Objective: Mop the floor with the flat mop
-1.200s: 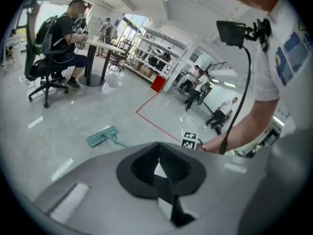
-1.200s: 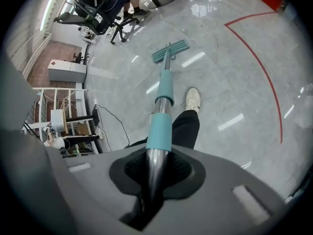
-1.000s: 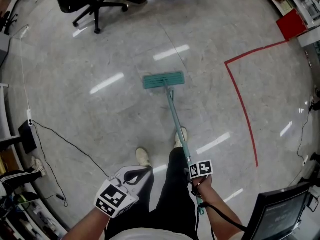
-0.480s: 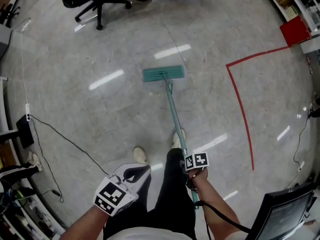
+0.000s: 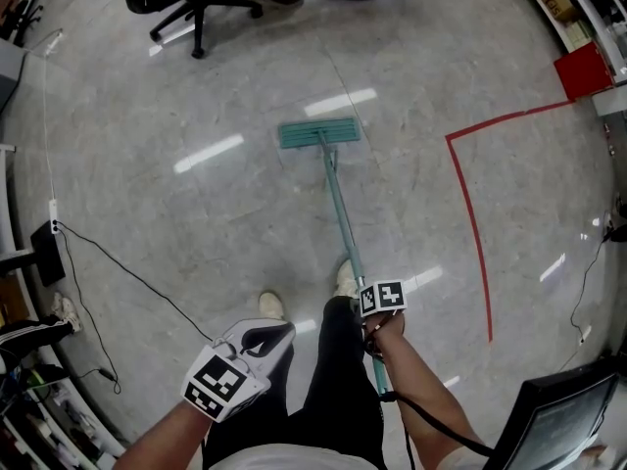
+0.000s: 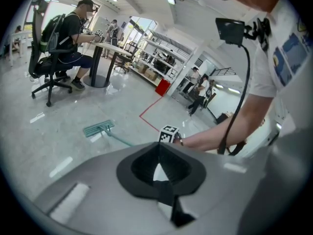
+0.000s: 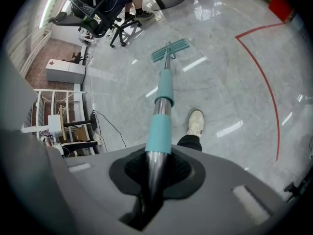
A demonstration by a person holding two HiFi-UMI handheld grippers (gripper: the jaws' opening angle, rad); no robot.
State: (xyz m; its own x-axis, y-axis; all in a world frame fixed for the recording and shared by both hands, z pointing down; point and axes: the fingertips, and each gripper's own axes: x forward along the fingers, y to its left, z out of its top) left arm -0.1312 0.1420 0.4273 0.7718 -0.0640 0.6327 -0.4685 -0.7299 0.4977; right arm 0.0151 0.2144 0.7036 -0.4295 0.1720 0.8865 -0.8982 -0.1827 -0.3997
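Your right gripper (image 7: 152,175) is clamped on the flat mop (image 5: 339,213); your left gripper (image 6: 157,173), beside it, is closed on nothing. The handle runs straight away from the right jaws, past your shoe (image 5: 347,279), down to the mop head (image 5: 319,133) flat on the floor (image 5: 225,213). A red tape line (image 5: 471,213) lies to its right, and an office chair (image 5: 191,8) stands beyond it on the left.

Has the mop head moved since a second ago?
Yes. The mop head has slid away from the person: in the head view it lay below the corner of the red tape line, and now it sits level with it.
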